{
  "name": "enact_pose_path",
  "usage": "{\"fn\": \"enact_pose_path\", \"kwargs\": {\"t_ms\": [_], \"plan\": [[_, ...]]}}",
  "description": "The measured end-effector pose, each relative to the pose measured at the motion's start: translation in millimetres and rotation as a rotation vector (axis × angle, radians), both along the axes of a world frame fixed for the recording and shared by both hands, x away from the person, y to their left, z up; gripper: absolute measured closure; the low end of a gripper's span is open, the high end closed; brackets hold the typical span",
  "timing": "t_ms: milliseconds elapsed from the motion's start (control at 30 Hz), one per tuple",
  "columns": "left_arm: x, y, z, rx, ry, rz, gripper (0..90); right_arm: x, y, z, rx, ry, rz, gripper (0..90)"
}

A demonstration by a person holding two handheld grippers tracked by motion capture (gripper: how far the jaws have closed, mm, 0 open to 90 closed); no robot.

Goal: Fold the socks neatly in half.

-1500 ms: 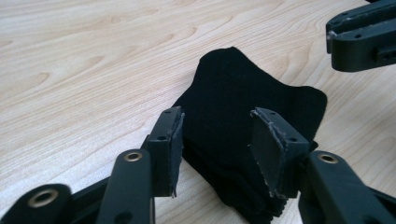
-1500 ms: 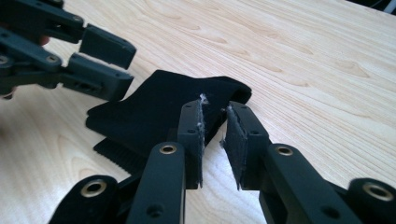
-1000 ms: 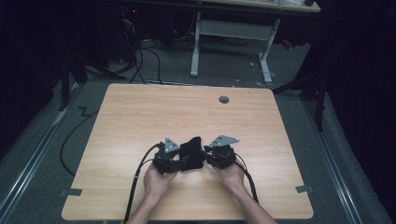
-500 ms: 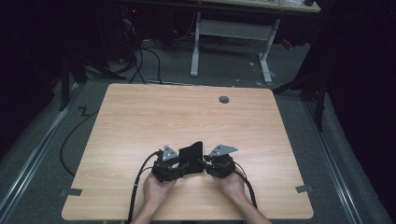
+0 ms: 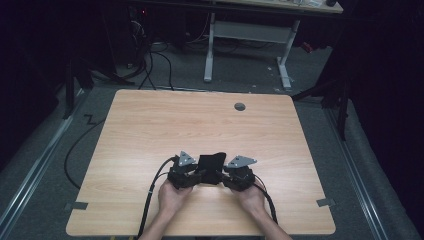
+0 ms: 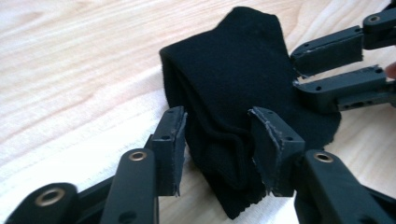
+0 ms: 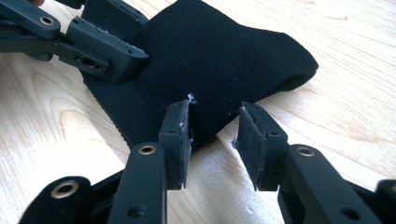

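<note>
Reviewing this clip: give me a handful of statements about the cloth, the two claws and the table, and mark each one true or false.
1. A black folded cloth lies on the wooden table between the two claws. True.
2. The cloth is white. False: it is black.
3. In the left gripper view, part of the cloth sits between the jaws of the left claw. True.
4. The right claw is clamped fully shut with its jaws touching. False: a gap stands between its jaws, which have just been opening, with the cloth's edge by one jaw.
5. The cloth lies at the far edge of the table, beside the round hole. False: it lies near the person's side, well apart from the hole.
</note>
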State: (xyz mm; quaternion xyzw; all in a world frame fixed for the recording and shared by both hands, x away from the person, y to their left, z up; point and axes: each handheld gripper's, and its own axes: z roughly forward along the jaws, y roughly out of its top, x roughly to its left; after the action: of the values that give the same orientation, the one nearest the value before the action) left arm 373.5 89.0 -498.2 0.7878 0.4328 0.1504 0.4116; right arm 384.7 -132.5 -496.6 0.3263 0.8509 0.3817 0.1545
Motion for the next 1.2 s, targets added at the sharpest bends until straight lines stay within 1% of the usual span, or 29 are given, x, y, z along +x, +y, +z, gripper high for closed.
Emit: {"fn": "enact_pose_path", "kwargs": {"t_ms": [33, 67, 167, 200, 267, 367, 467, 533, 600, 667, 800, 867, 1000, 1133, 1200], "plan": [[-1.5, 0.5, 1.3, 0.001, -0.002, 0.007, 53.0, 0.3, -0.2, -0.1, 0.001, 0.0, 0.0, 63.3], [-3.7, 1.4, 2.2, -0.007, -0.008, 0.013, 51.3, 0.1, -0.2, -0.1, 0.002, 0.0, -0.001, 63.1], [-12.2, 6.8, 5.7, -0.021, -0.014, 0.004, 46.5, -0.8, 0.0, 0.6, 0.002, -0.003, 0.003, 62.8], [-15.6, 9.0, 6.7, -0.03, -0.007, -0.006, 45.3, -1.2, 0.0, 1.0, 0.003, -0.003, 0.003, 62.6], [-19.0, 10.9, 6.7, -0.032, 0.013, -0.017, 43.4, -1.9, -0.2, 1.9, 0.008, -0.003, 0.006, 62.1], [-21.7, 10.1, 3.2, -0.009, 0.044, -0.037, 43.1, -3.6, 0.1, 3.1, 0.018, -0.001, 0.013, 61.3], [-19.7, 7.6, -1.9, -0.003, 0.067, -0.051, 48.3, -6.2, 0.5, 4.2, 0.029, 0.012, 0.026, 61.0], [-18.8, 5.7, -3.5, -0.008, 0.065, -0.057, 52.3, -8.5, 0.6, 5.6, 0.037, 0.024, 0.028, 61.1], [-17.4, 4.0, -3.7, -0.01, 0.064, -0.062, 54.8, -9.0, 0.5, 6.3, 0.035, 0.022, 0.034, 61.1], [-14.8, 2.6, -4.1, -0.013, 0.069, -0.064, 55.6, -8.3, -0.1, 6.6, 0.03, 0.025, 0.03, 61.1], [-9.8, -3.4, -4.3, -0.008, 0.07, -0.059, 56.1, -2.8, -2.4, 6.4, 0.029, 0.021, 0.004, 61.1], [-8.5, -5.5, -5.5, -0.016, 0.072, -0.055, 56.2, -1.1, -3.6, 6.9, 0.025, 0.012, -0.013, 61.1], [-5.6, -10.1, -6.5, -0.029, 0.068, -0.041, 56.6, 5.4, -5.6, 7.5, 0.026, 0.011, -0.045, 61.0], [-3.5, -14.8, -7.0, -0.029, 0.062, -0.038, 57.2, 13.6, -6.1, 6.5, 0.025, 0.011, -0.078, 61.0], [-1.3, -16.9, -6.2, -0.016, 0.062, -0.041, 57.5, 17.3, -5.6, 7.0, 0.021, 0.009, -0.091, 61.1]]}}
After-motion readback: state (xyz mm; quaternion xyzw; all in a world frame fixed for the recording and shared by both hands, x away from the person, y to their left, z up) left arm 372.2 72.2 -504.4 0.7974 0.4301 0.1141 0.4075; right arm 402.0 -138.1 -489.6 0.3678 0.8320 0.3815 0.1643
